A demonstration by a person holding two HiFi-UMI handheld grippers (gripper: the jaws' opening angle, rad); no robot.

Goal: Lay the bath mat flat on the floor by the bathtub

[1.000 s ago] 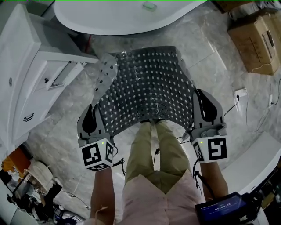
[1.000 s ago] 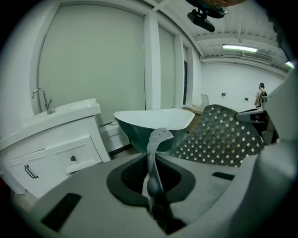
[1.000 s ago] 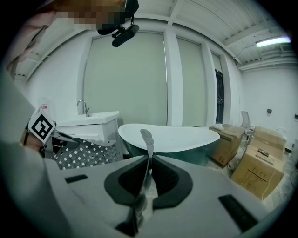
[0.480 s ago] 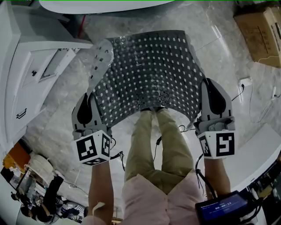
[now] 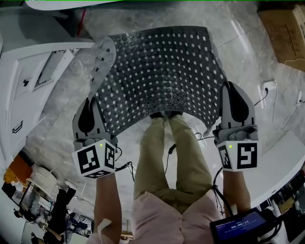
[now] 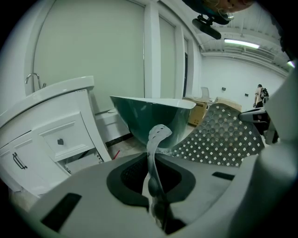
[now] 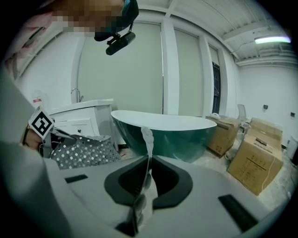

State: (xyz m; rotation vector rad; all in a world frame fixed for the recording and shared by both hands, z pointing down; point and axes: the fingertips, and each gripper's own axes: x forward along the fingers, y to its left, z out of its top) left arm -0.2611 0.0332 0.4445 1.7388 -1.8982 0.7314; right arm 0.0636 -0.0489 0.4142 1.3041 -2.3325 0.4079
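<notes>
The bath mat (image 5: pixel 162 71) is dark grey rubber dotted with small pale square holes. It hangs spread between my two grippers, bowing forward above the marble floor (image 5: pixel 62 128). My left gripper (image 5: pixel 93 101) is shut on its near left corner, and a pale flap of mat (image 5: pixel 102 59) stands up beyond the jaws. My right gripper (image 5: pixel 229 88) is shut on the near right corner. In the left gripper view the mat's edge (image 6: pixel 152 158) runs pinched between the jaws; the right gripper view shows the same edge (image 7: pixel 147 148). The bathtub (image 6: pixel 151 116) stands just ahead; only its white rim (image 5: pixel 71 4) shows in the head view.
A white vanity cabinet (image 5: pixel 28 71) with drawers stands at the left, close to the mat. Cardboard boxes (image 5: pixel 286 33) sit at the right beyond the tub. A socket and cable (image 5: pixel 269 88) lie on the floor at the right. The person's legs (image 5: pixel 171 152) are behind the mat.
In the head view the tub has slid almost out of the top. The mat and both grippers sit a little wider apart, still clamped on the near corners.
</notes>
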